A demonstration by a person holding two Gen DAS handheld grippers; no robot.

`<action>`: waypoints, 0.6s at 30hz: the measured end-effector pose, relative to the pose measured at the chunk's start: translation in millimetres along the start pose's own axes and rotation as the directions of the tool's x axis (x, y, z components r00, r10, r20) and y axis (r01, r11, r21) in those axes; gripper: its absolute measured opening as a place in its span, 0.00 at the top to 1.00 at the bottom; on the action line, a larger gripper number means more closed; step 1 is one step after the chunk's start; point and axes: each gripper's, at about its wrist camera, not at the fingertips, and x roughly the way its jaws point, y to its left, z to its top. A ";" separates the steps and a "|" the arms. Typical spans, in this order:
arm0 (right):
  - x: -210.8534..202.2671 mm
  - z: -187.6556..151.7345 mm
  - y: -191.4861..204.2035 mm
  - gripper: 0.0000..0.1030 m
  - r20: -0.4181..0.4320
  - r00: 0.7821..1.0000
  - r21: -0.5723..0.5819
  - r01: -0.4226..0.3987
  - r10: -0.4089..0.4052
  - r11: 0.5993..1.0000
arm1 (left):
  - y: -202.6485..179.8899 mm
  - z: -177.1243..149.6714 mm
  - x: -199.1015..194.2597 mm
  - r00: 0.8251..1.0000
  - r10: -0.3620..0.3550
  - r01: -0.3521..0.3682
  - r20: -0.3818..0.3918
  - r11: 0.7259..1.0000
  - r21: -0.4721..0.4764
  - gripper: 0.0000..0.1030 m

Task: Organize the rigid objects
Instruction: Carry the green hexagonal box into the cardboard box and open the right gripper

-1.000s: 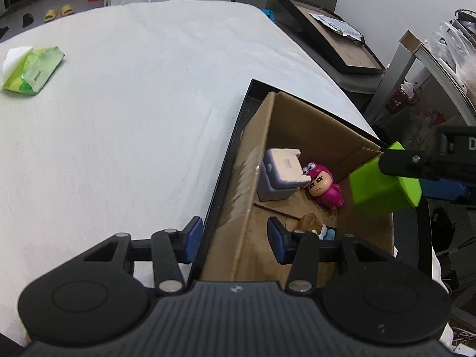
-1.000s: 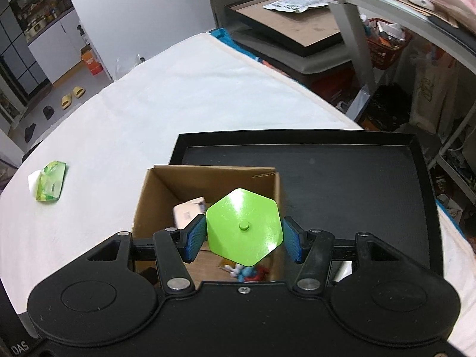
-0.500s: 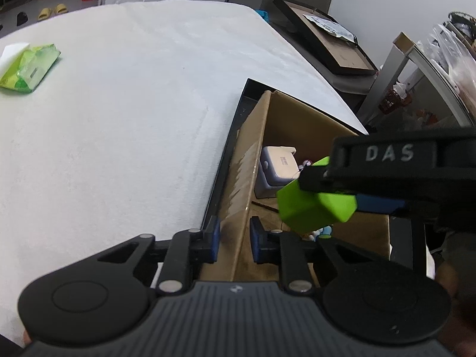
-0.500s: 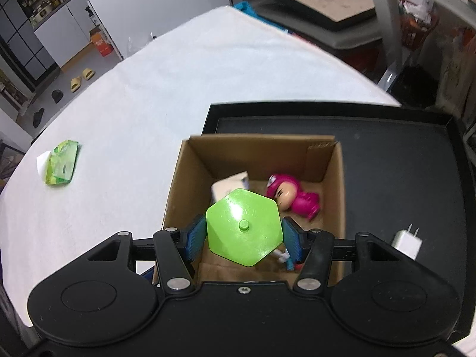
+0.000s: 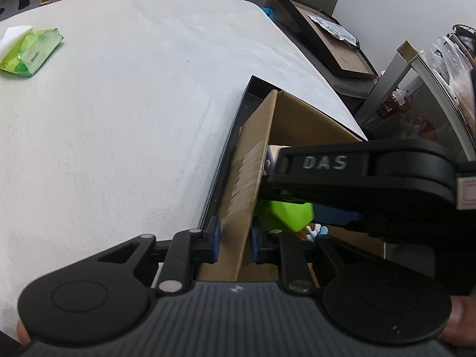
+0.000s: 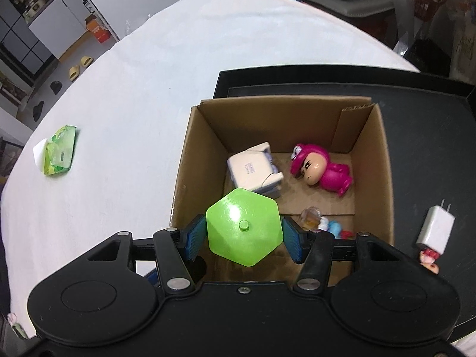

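Right hand-held gripper [image 6: 243, 237], marked "DAS", poised over brown cardboard box [image 6: 373, 160], clenched on green hexagonal plastic block [image 6: 244, 230]. Left hand-held gripper [image 5: 235, 242] pinching box's near-left wall.

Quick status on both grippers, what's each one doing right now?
Left gripper: shut on the cardboard box wall.
Right gripper: pads spread beside the green hexagonal block over the box; whether they grip it cannot be told.

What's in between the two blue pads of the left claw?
The left claw is pinched on the side wall of the brown cardboard box; the left wrist view shows only that cardboard between its fingers.
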 end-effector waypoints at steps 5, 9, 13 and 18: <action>11.5 -1.1 1.3 0.46 -0.025 1.000 0.028 -0.015 0.016 0.999 | 2.0 0.9 0.9 1.000 -0.012 0.012 -0.005 1.000 -0.012 0.81; 10.0 -1.0 2.1 0.45 -0.018 1.000 0.030 -0.014 0.014 0.999 | 2.3 2.2 -0.8 1.000 -0.019 0.019 0.007 1.000 -0.015 0.81; -1.7 -0.5 -1.6 0.44 0.002 1.000 0.031 -0.018 0.018 0.999 | 0.0 0.9 -1.8 1.000 -0.011 0.011 0.011 1.000 -0.001 0.81; -22.4 0.3 -11.1 0.43 0.041 0.999 0.027 -0.020 0.019 0.999 | -3.9 -0.6 -3.9 1.000 0.000 -0.001 0.023 1.000 0.014 0.81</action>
